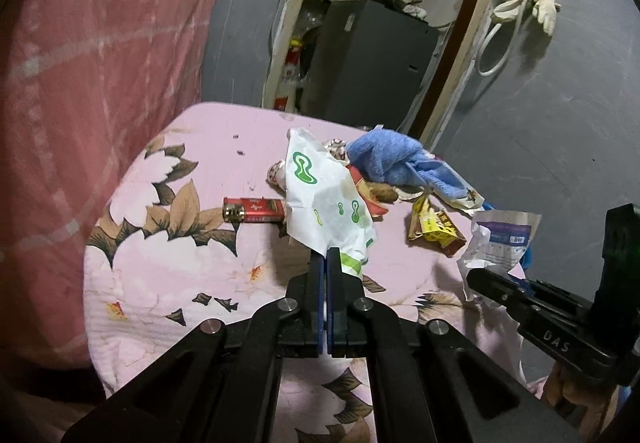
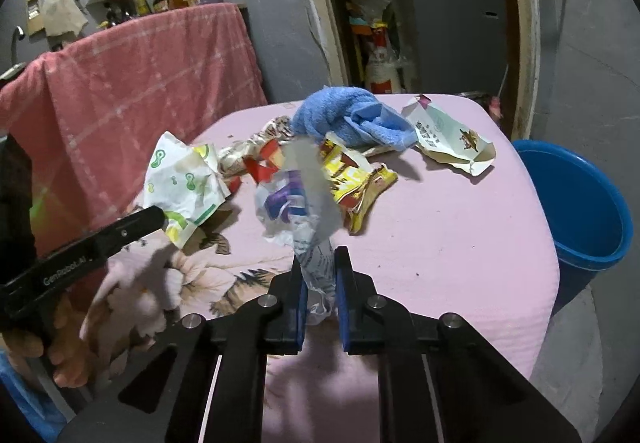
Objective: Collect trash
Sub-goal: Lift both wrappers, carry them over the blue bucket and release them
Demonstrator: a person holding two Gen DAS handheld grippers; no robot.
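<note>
Your left claw (image 1: 327,257) pinches the limp, light white wrapper (image 1: 326,199) ahead by its near edge; right claw (image 2: 320,263) clamps crinkly plastic (image 2: 296,211).

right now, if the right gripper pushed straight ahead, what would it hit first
The right gripper is already shut on the crumpled plastic wrapper. Going straight on, that wrapper would likely meet the yellow snack packet first, then the blue towel; depth is unclear.

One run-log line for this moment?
left tongs: shut on white-green wrapper | right tongs: shut on crumpled plastic wrapper | blue bucket: right of table
</note>
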